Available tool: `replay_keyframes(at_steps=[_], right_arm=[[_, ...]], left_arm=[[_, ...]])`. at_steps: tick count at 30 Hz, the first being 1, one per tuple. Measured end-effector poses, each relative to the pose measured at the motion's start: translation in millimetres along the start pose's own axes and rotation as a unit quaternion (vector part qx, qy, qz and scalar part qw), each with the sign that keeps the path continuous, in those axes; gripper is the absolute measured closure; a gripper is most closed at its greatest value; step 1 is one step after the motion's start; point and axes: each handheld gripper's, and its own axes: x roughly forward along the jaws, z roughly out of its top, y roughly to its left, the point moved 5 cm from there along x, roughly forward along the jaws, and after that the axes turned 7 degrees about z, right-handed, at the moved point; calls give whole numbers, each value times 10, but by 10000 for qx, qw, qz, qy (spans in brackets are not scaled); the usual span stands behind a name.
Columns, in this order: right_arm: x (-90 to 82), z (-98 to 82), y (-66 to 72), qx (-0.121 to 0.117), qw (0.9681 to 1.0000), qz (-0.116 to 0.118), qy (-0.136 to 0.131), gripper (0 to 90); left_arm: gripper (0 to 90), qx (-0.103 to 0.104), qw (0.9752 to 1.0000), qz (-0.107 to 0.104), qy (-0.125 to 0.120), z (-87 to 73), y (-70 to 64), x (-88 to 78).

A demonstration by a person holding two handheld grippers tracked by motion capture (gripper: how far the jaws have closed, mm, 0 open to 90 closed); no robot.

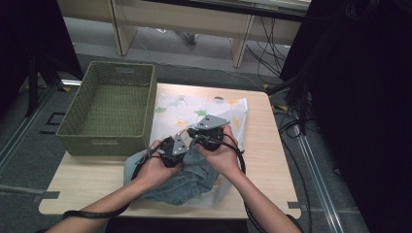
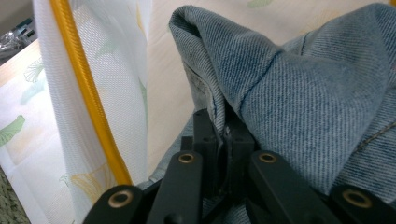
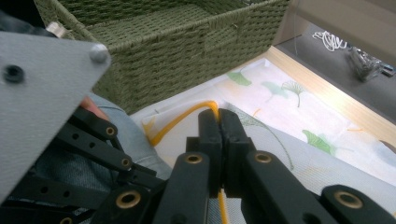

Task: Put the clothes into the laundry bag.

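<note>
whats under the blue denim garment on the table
The blue denim garment lies on a white mesh laundry bag with a green leaf print and yellow edging, spread over the light wooden table. The denim hides the bag's near part.

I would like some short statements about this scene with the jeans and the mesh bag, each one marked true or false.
1. The left gripper is closed on a fold of the blue denim garment. True.
2. The right gripper stands wide open above the table. False: its jaws are shut on the yellow edge of the white mesh bag.
3. The green woven basket already contains the denim. False: nothing lies in it; the denim is on the bag, by the hands.
4. The mesh bag has a pattern of green leaves. True.
5. The basket stands to the left of the bag in the high view. True.
</note>
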Motion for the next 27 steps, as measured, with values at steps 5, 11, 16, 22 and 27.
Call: replay_keyframes(at_steps=[5,11,16,22,27], right_arm=[[2,-22,-23,74,10000,-14,26,900],[-2,-27,-50,76,10000,-41,13,900],[1,-36,-71,108,9999,-73,34,900],[10,-45,-78,118,9999,-78,52,900],[10,-47,-64,177,9998,-90,66,900]], left_arm=[[807,51,9999,-49,-98,10,1,-91],[627,146,9987,-96,-476,46,5,-366],[484,208,9952,-212,-927,107,-36,-661],[465,669,9917,-486,-984,77,-207,-835],[348,1058,9879,-1030,-466,-122,-472,-699]])
